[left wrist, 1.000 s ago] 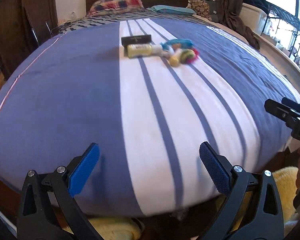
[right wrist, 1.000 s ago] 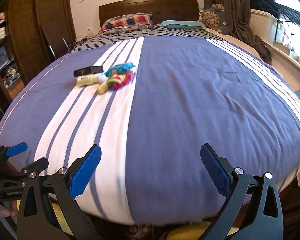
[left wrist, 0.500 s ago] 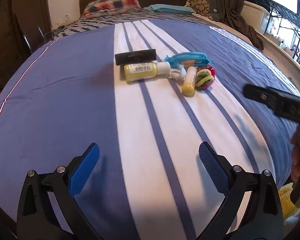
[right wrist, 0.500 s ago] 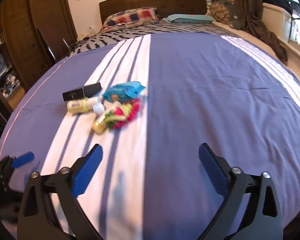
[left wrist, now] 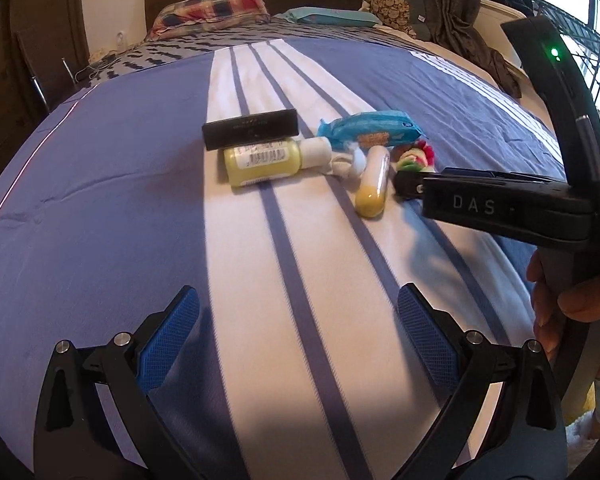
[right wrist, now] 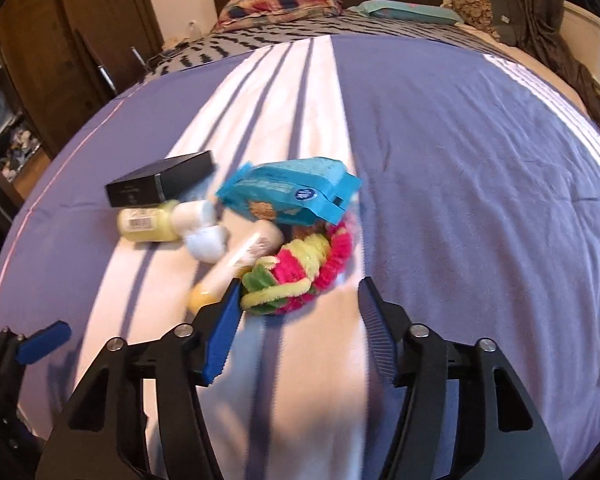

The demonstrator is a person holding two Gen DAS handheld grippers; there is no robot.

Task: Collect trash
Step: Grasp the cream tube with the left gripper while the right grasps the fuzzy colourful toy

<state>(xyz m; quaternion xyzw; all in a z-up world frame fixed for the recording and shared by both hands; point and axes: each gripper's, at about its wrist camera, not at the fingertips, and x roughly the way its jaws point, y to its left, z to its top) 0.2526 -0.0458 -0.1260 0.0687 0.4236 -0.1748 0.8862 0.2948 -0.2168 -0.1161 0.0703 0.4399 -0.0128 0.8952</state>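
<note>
Blue-and-white striped bedspread (left wrist: 100, 208) carries the trash cluster on its white band: black box (right wrist: 160, 184), blue wrapper (right wrist: 288, 194), yellow bottle (left wrist: 260, 162), capsule-shaped tube (left wrist: 374, 184), pink-and-green fuzzy ring (right wrist: 304, 276). Right gripper (right wrist: 298, 296), jaws just closing yet gripping nothing, hangs at the ring's near edge. Left gripper (left wrist: 298, 312) gapes wide, empty, well short of the cluster.

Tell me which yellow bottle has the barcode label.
The squat bottle with the white cap, lying just in front of the black box. The slim tube shows no barcode.
</note>
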